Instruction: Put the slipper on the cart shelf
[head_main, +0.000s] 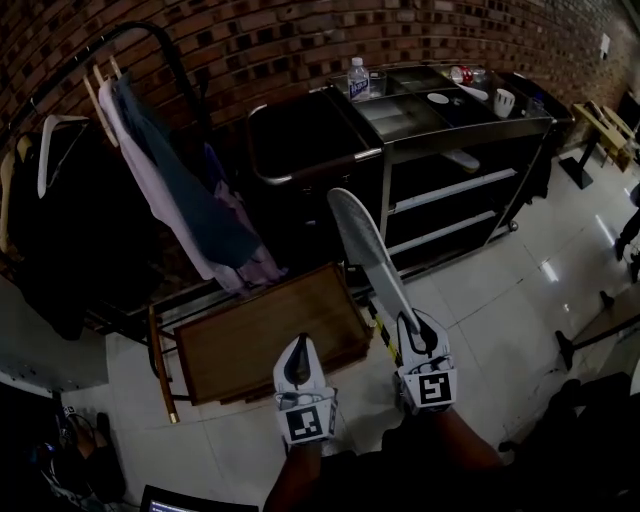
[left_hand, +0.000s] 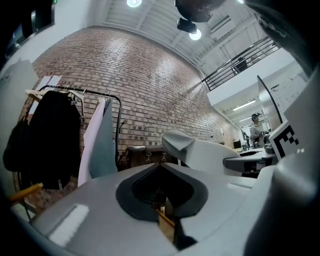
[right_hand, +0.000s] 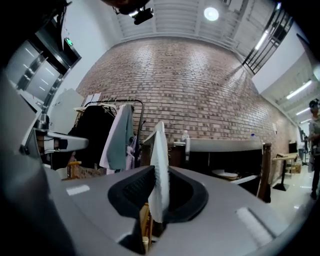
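Red brick wall (head_main: 300, 40) backs the black metal cart (head_main: 440, 135) we face. Our right gripper (head_main: 412, 325) is clamped on one end of a flat white fabric slipper (head_main: 365, 250), held edge-up in mid-air, pointing toward the cart, on no shelf. Our left gripper (head_main: 299, 348) has its jaws together, empty, near a brown wooden tray (head_main: 270, 335).

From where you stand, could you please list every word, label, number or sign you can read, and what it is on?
Nothing can be read as text.
Water bottle on the cart top: blue label, too small to read.
Paper on the brick wall: too small.
Green sign high on the left: blurred.
Marker cubes: black-and-white patterns only, no letters.
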